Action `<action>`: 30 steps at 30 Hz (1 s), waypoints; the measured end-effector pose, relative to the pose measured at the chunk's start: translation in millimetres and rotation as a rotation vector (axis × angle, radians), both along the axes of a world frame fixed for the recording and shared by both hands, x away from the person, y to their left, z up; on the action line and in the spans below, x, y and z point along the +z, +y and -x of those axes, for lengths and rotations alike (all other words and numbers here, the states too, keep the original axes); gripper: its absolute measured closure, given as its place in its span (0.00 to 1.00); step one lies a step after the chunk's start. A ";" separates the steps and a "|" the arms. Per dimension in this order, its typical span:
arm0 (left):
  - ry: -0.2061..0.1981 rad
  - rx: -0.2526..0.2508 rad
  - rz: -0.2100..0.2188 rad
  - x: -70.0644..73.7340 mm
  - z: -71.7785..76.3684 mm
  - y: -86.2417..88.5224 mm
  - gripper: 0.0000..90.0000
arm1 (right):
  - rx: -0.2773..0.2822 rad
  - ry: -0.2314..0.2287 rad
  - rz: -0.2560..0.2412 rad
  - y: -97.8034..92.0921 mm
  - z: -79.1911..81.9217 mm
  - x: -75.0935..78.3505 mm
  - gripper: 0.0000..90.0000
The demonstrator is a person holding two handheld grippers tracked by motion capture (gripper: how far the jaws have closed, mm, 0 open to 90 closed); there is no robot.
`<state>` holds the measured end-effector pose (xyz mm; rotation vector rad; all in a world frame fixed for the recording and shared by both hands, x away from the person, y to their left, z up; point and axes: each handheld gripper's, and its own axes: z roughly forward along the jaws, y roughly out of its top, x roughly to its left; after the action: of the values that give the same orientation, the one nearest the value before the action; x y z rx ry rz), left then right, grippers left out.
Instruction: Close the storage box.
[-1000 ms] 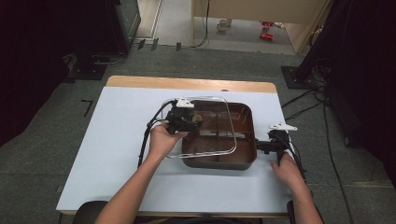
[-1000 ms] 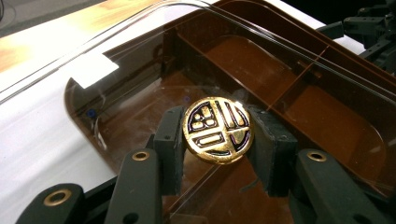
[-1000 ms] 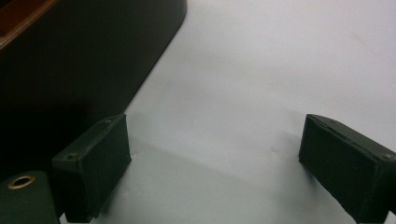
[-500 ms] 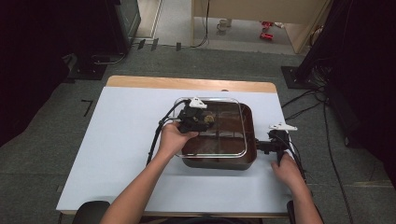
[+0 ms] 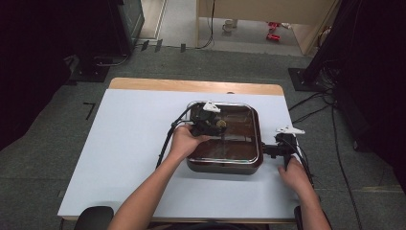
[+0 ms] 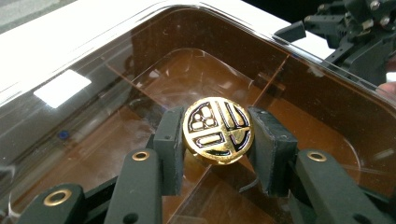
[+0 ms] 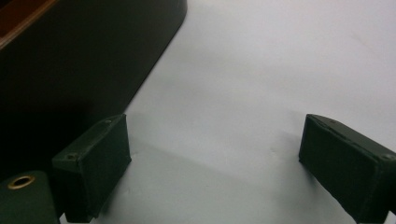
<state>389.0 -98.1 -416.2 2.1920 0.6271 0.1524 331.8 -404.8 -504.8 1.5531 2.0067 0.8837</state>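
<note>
From the high view: left gripper [image 5: 214,125] over the glass lid [image 5: 239,136] of a dark square pan [image 5: 225,165], jaws clamped on the gold knob [image 5: 221,124] at the lid's middle, left hand [image 5: 184,141] just behind on the near-left part of the lid; lid lying flat on the pan's rim, its chrome edge matching the pan's outline. Right gripper [image 5: 269,150] resting on the white table [image 5: 124,143], just beside the pan's right wall, right hand [image 5: 294,175] behind it, jaws pointing at the pan. In the left gripper view: round gold knob [image 6: 218,129] with black markings pinched between both pads, one touching each side, brown pan floor seen through the glass beneath; other gripper beyond the far corner. In the right gripper view: jaws spread wide, nothing between them but bare table [image 7: 261,84]; dark pan wall [image 7: 79,60] just ahead of the left pad [image 7: 95,163], whether touching or not, impossible to tell.
</note>
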 end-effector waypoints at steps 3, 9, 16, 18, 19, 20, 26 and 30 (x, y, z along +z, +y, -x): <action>-0.007 -0.014 -0.017 -2.3 0.8 -7.1 0.66 | 0.000 0.000 0.000 0.0 0.0 0.0 0.09; -0.006 -0.007 -0.026 -5.4 3.5 -13.6 0.66 | 0.000 0.000 0.000 0.0 0.0 0.0 0.09; 0.021 0.005 -0.018 -9.5 6.4 -15.0 0.66 | 0.001 -0.002 0.001 -0.1 -0.1 0.0 0.09; 0.017 0.007 -0.015 -10.1 6.4 -15.2 0.66 | 0.002 -0.001 0.002 -0.2 -0.1 0.1 0.09; 0.009 0.009 -0.014 -10.7 6.9 -15.7 0.66 | 0.002 -0.002 0.001 -0.1 -0.1 -0.1 0.09; 0.009 0.009 -0.014 -10.7 6.9 -15.7 0.65 | 0.002 -0.002 0.001 -0.1 -0.1 -0.1 0.09; 0.023 0.008 -0.005 -11.1 5.2 -14.4 0.52 | 0.001 -0.002 0.001 -0.1 -0.1 -0.1 0.09; 0.032 -0.003 0.026 -5.4 6.1 -10.3 0.41 | 0.002 -0.003 0.002 -0.2 -0.1 -0.1 0.09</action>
<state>382.9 -108.4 -421.5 2.1736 0.6405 0.1068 332.0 -405.0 -504.9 1.5482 2.0069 0.8839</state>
